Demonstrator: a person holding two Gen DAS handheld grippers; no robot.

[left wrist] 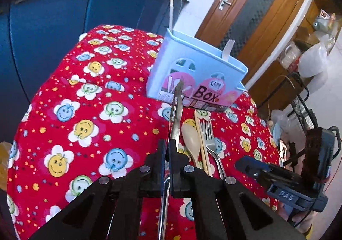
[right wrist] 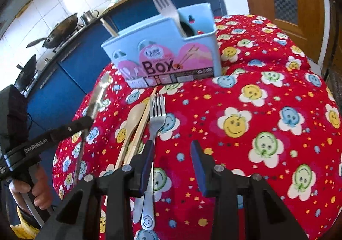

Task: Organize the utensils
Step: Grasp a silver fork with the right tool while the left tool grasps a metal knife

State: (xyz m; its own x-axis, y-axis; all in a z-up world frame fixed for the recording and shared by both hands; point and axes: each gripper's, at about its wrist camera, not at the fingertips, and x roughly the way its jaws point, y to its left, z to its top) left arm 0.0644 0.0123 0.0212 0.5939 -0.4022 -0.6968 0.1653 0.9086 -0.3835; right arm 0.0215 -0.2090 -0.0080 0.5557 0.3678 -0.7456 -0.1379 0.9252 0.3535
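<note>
The left gripper (left wrist: 167,150) has its 2 jaws pressed tight on a metal knife (left wrist: 177,116). The knife sticks out past the jaws and is lifted off the red smiley tablecloth (left wrist: 85,111). Its tip points toward the blue box (left wrist: 192,73), close to the box's front but not inside it. In the right wrist view the same knife (right wrist: 97,99) slants up in the air to the left of the box (right wrist: 162,56).

The right gripper (right wrist: 173,150) has its jaws spread wide and holds nothing. It hangs over the cloth. Its left finger (right wrist: 147,158) sits right over the handle of the metal fork (right wrist: 157,111), which lies flat on the cloth. It is hard to tell if the finger touches the fork.

Just left of the fork lie the chopsticks (right wrist: 141,131) and then a wooden spoon (right wrist: 132,118), all side by side, pointing at the box.

A white plastic fork (right wrist: 168,11) stands up in the box's right part. A stick (right wrist: 109,27) pokes out of the left part.
</note>
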